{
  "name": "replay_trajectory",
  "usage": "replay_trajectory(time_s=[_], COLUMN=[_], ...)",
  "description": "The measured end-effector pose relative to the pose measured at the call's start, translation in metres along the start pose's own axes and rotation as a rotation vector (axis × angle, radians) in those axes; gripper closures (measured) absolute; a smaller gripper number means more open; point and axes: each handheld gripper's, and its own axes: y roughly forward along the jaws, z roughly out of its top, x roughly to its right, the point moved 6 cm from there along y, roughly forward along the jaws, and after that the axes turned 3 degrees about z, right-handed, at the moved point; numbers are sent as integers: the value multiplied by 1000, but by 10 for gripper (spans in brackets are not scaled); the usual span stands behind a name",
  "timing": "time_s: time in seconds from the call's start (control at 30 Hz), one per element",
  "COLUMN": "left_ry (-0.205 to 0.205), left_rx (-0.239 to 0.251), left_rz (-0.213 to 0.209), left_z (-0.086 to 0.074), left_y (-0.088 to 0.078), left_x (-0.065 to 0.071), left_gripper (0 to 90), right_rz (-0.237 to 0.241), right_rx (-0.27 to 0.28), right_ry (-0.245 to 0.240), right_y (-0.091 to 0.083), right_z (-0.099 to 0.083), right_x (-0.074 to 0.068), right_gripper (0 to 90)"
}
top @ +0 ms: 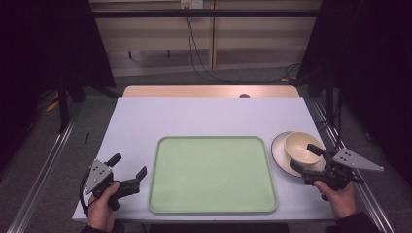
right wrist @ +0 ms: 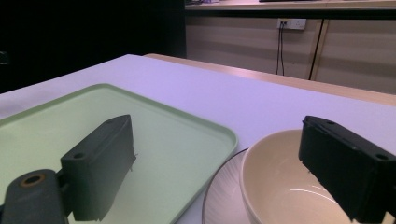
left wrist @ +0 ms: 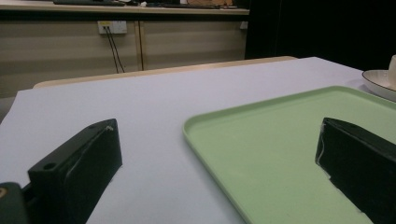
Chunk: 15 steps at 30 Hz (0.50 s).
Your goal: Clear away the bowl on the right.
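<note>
A pale green tray (top: 214,204) lies empty in the middle of the white table. To its right a cream bowl (top: 302,145) rests on a white plate (top: 280,151). My right gripper (top: 306,158) hovers open at the bowl's near side, one jaw over the bowl's rim, nothing between the pads. In the right gripper view the bowl (right wrist: 275,186) sits low between the jaws beside the tray (right wrist: 177,154). My left gripper (top: 127,166) stands open just left of the tray's near left corner, holding nothing. The tray (left wrist: 261,140) runs under its right jaw in the left gripper view.
The table (top: 145,116) has bare room behind the tray and at the left. A wooden strip (top: 209,91) borders its far edge. Cables (top: 199,63) hang down the back wall. Metal rails (top: 43,165) run along both sides.
</note>
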Motion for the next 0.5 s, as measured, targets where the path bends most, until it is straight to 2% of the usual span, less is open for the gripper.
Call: replay_trajectory(time_s=[0.2, 0.3, 0.4, 0.47, 0.5], left_ry=[-6, -1, -1, 4, -8], left_rx=[3, 1, 5, 1, 7], left_rz=[0, 6, -4, 7, 7], left_z=[0, 0, 0, 0, 1], left_y=[0, -1, 0, -1, -1], left_x=[0, -1, 0, -1, -1], left_gripper=[3, 3, 3, 3, 3], right_rz=[6, 9, 9, 11, 15], right_rx=[-5, -19, -18, -32, -33], right_ry=[-6, -24, -19, -26, -25], right_y=[1, 1, 2, 3, 3], right_z=[0, -1, -1, -3, -3], right_x=[-1, -1, -1, -2, -2], right_gripper=[98, 99, 99, 99, 99])
